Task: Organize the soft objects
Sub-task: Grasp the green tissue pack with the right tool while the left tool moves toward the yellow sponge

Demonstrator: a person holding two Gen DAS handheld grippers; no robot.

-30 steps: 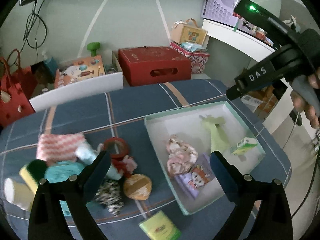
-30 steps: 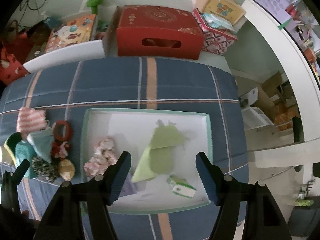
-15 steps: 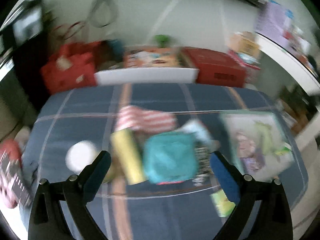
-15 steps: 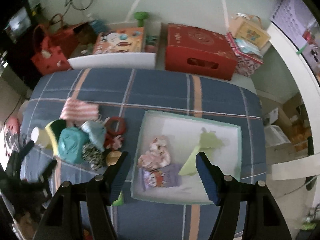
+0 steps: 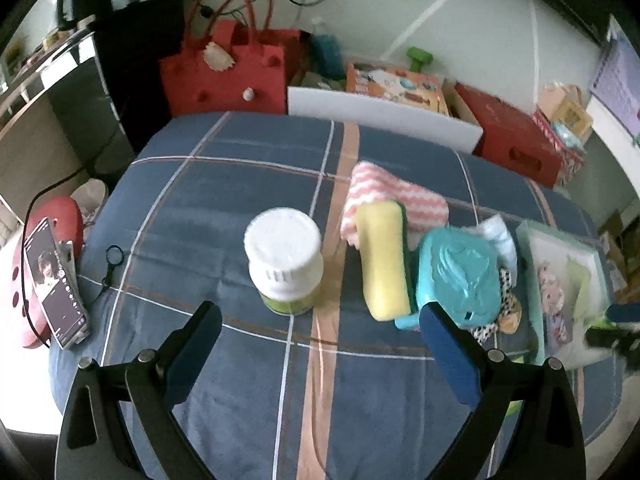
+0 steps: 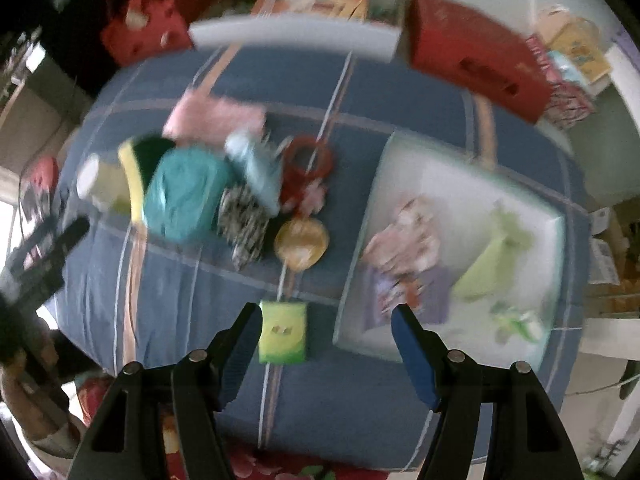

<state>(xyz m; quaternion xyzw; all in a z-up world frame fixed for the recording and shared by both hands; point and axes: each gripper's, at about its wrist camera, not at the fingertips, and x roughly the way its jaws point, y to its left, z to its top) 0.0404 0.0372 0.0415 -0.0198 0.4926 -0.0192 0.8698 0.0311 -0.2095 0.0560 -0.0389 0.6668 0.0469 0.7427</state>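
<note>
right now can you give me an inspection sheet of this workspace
surface: blue plaid cloth, lightly rumpled
job's things: striped pink cloth, yellow sponge, teal pouch piled together; white tray holds a green cloth
clutter: white-capped jar upright; green packet flat
grippers: left claw and right claw open, empty
cables: black cord at the left edge
surroundings: red bag, red box, phone
</note>
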